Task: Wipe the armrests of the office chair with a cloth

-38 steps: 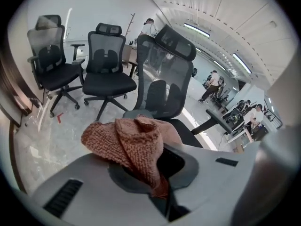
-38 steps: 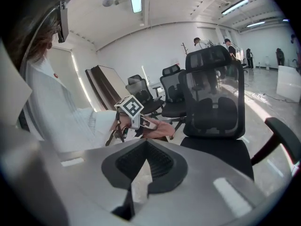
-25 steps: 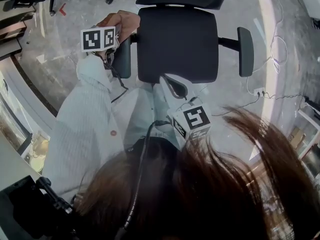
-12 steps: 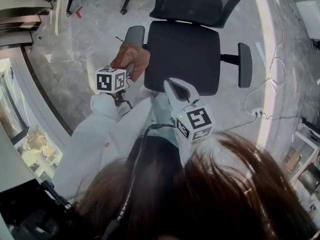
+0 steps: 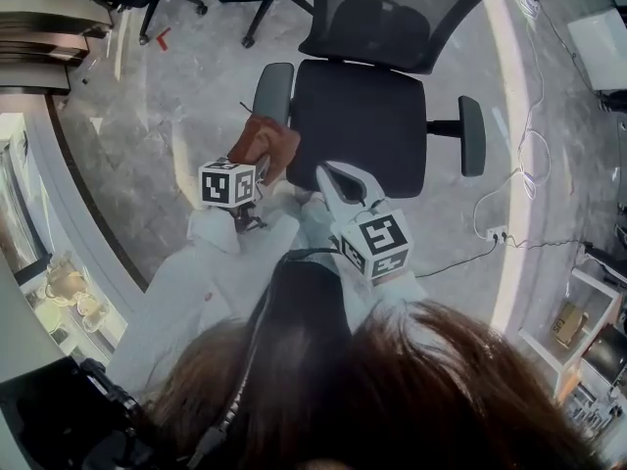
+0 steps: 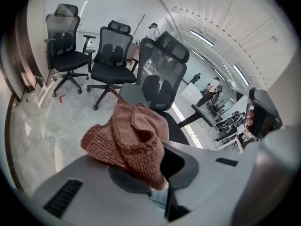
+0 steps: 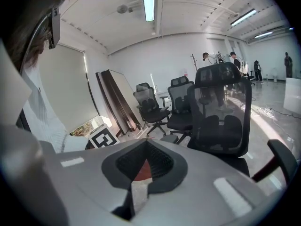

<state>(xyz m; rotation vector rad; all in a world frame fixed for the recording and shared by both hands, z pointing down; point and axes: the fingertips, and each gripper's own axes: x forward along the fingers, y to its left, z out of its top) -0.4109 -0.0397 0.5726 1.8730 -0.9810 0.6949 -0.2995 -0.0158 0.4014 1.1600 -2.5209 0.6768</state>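
The left claw (image 5: 256,164) is clamping the cloth (image 5: 266,141) just below the armrest (image 5: 273,90), left of centre. The right claw (image 5: 334,176) is idling closed, empty. Wiping is probably starting; next, pressing the cloth onto the pad.

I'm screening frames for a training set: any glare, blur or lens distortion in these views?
Head view: a bright glare band runs down the floor at right; the person's hair fills the bottom, out of focus. Left gripper view: fisheye bending, dark corners, yet the cloth is sharp. Right gripper view: the ceiling light is blown out, corners dark.
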